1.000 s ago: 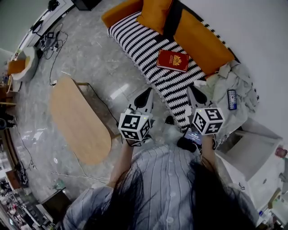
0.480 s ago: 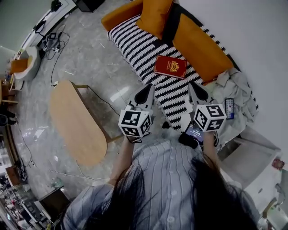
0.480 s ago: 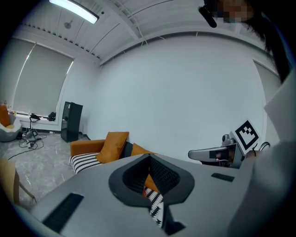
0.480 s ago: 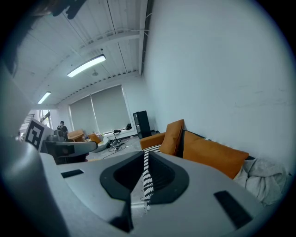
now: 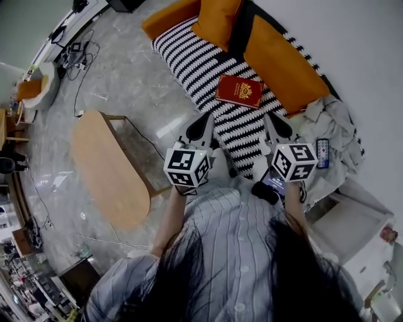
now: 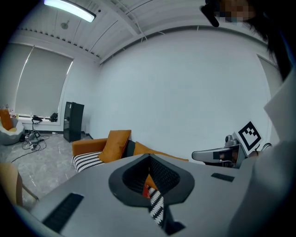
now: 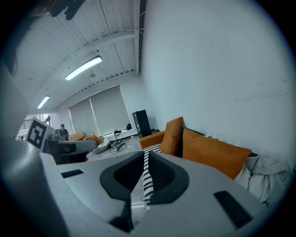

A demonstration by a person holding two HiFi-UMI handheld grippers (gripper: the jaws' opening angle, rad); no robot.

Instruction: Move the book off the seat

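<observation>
- Looking steeply down at an orange sofa (image 5: pixel 283 60) with a black-and-white striped seat cover (image 5: pixel 195 60).
- Spotting the red book (image 5: pixel 240 90) lying flat and closed on the sofa's striped seat, gold emblem up, just in front of the sofa's backrest and roughly midway along it.
- Holding the left gripper (image 5: pixel 205 121) right at the sofa's front edge, pointed toward the seat, jaws clenched tight on nothing.
- Same deal with the right gripper (image 5: pixel 275 122): jaws pressed together, empty, tip over the near part of the sofa's striped cover.
- Touching the book with neither one, a clear strip of the sofa's stripes lying in between.
- Noticing an orange cushion (image 5: pixel 217 19) propped at the sofa's far end.
- Also seeing a crumpled grey blanket (image 5: pixel 337 119) heaped on the sofa's opposite end, with a small dark remote (image 5: pixel 323 153) on top.
- Finding an oval wooden table (image 5: pixel 107 170) out on the marble floor (image 5: pixel 126 82) in front of the sofa, well apart from it.
</observation>
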